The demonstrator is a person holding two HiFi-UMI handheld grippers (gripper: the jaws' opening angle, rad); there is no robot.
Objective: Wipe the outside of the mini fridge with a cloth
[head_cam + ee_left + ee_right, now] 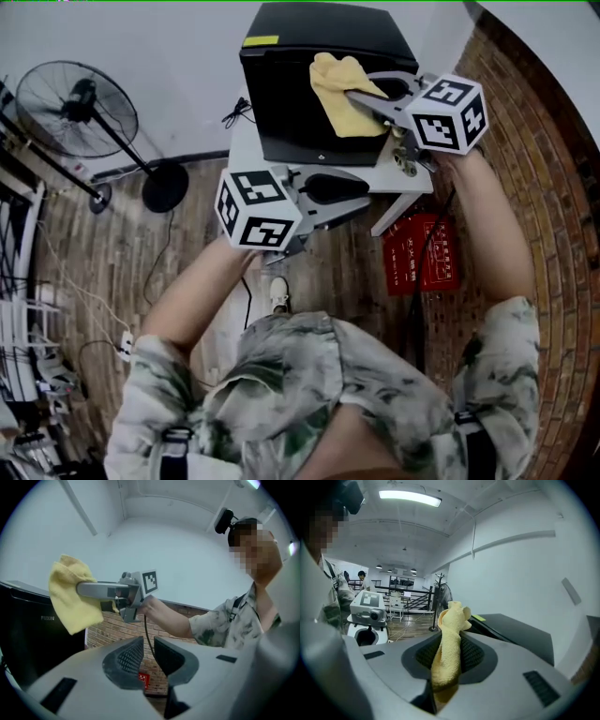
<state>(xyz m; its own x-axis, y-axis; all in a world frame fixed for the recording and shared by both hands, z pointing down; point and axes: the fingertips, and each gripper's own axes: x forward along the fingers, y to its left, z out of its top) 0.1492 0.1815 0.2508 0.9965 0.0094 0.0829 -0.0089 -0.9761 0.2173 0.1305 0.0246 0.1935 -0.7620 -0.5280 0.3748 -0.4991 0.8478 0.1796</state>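
Note:
The black mini fridge (pixel 291 112) stands on a small white table (pixel 242 141), with a yellow label on its top. My right gripper (pixel 352 94) is shut on a yellow cloth (pixel 333 80) and holds it against the fridge's upper right edge. In the right gripper view the cloth (pixel 447 658) is pinched between the jaws, with the fridge top (pixel 511 625) just behind. My left gripper (pixel 368 195) hovers below the fridge front, open by a narrow gap and holding nothing. In the left gripper view (pixel 147 644) the cloth (pixel 70 606) hangs beside the fridge (pixel 28 634).
A standing fan (pixel 75 108) with a round base (pixel 164 187) is left of the table. A red box (pixel 422 253) lies on the floor under the table's right side. Brick (pixel 525 112) runs along the right. Cables and a power strip (pixel 122 347) lie at the left.

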